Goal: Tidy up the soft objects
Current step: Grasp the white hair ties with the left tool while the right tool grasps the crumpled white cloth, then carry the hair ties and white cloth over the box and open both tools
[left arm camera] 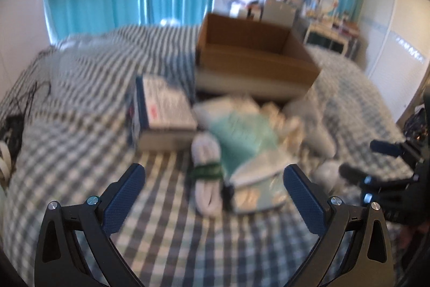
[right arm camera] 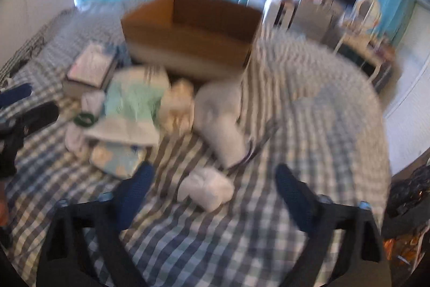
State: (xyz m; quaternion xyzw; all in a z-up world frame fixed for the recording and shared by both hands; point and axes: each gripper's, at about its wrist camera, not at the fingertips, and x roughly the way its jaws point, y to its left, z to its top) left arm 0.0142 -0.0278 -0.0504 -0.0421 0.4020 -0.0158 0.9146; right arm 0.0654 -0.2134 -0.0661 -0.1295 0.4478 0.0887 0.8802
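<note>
White rolled cloth bundle [right arm camera: 206,188] lies on the checked bedspread [right arm camera: 215,246], just ahead between the right gripper's [right arm camera: 215,179] spread, empty jaws; left gripper [left arm camera: 215,179], also agape, faces the banded roll [left arm camera: 207,174]

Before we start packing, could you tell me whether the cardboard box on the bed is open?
Open: the cardboard box shows its inner walls and no lid. Its floor is hidden.

Checked bed [left arm camera: 166,246], cardboard box [left arm camera: 255,58], soft bundles [right arm camera: 134,101]
</note>
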